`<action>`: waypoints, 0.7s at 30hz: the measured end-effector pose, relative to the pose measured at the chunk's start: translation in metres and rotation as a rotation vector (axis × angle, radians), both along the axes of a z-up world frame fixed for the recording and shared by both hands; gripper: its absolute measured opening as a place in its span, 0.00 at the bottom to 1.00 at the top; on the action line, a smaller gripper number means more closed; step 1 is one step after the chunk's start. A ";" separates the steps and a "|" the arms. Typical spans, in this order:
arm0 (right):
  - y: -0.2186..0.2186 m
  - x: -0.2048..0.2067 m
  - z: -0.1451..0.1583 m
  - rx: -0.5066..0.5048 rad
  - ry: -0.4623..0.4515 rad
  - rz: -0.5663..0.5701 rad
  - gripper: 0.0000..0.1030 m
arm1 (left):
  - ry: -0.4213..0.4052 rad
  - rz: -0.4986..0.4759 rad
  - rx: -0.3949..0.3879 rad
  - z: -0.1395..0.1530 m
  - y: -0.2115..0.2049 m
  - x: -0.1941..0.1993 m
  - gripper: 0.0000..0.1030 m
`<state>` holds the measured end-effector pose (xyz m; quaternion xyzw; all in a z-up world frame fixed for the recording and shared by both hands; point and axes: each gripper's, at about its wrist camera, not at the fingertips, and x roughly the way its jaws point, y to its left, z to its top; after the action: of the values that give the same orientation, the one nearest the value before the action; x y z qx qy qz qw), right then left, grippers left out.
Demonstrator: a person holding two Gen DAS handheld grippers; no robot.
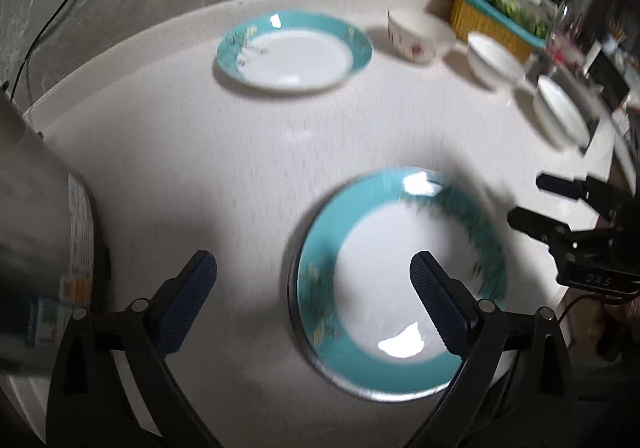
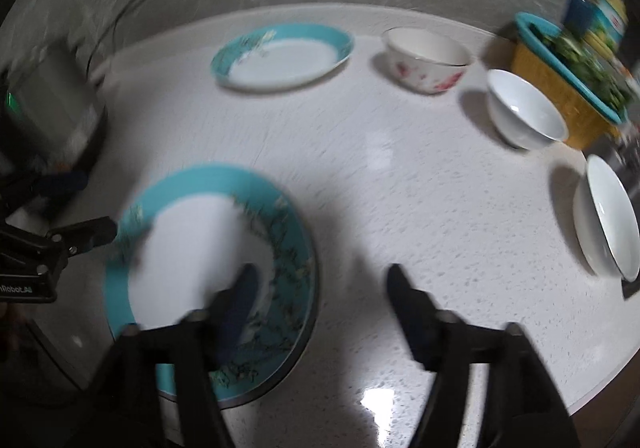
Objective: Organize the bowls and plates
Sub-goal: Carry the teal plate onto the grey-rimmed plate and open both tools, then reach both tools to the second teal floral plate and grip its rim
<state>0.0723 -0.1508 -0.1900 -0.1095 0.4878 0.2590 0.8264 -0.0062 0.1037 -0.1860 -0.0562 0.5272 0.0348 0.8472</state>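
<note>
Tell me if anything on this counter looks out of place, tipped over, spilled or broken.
Nothing looks spilled or broken. Both teal-rimmed plates, the near plate and the far plate, lie flat, and the floral bowl and two white bowls stand upright. The near plate sits close to the counter's front edge. Blur hides fine cracks.

Left hand-held gripper (image 1: pixel 312 280) and right hand-held gripper (image 2: pixel 320 288) both spread wide.

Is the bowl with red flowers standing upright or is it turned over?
Upright. The bowl with red flowers shows its open rim and pale inside facing up in the right wrist view, and it rests on the white counter. It looks empty.
</note>
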 end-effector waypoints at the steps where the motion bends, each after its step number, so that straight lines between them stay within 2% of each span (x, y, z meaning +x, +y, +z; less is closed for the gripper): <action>1: -0.006 0.005 0.005 0.027 0.014 -0.020 0.80 | -0.006 0.015 -0.038 0.007 0.008 0.008 0.97; 4: -0.026 0.027 0.017 0.128 0.070 -0.085 0.85 | -0.030 0.061 -0.135 0.018 0.029 0.034 1.00; 8: -0.047 0.050 0.033 0.276 0.127 -0.131 1.00 | -0.056 0.108 -0.085 0.029 0.043 0.051 1.00; 10: -0.051 0.058 0.038 0.324 0.150 -0.135 1.00 | -0.083 0.120 -0.056 0.035 0.048 0.058 1.00; 12: -0.052 0.066 0.042 0.346 0.156 -0.134 1.00 | -0.086 0.126 -0.050 0.037 0.051 0.062 1.00; 16: -0.048 0.083 0.045 0.355 0.157 -0.125 1.00 | -0.089 0.158 -0.093 0.036 0.061 0.073 1.00; 21: -0.031 0.106 0.049 0.389 0.155 -0.095 1.00 | -0.101 0.213 -0.104 0.038 0.090 0.103 1.00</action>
<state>0.1787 -0.1822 -0.1410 0.0955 0.4954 0.3165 0.8033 0.0965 0.1933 -0.1480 -0.1575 0.4758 0.0942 0.8602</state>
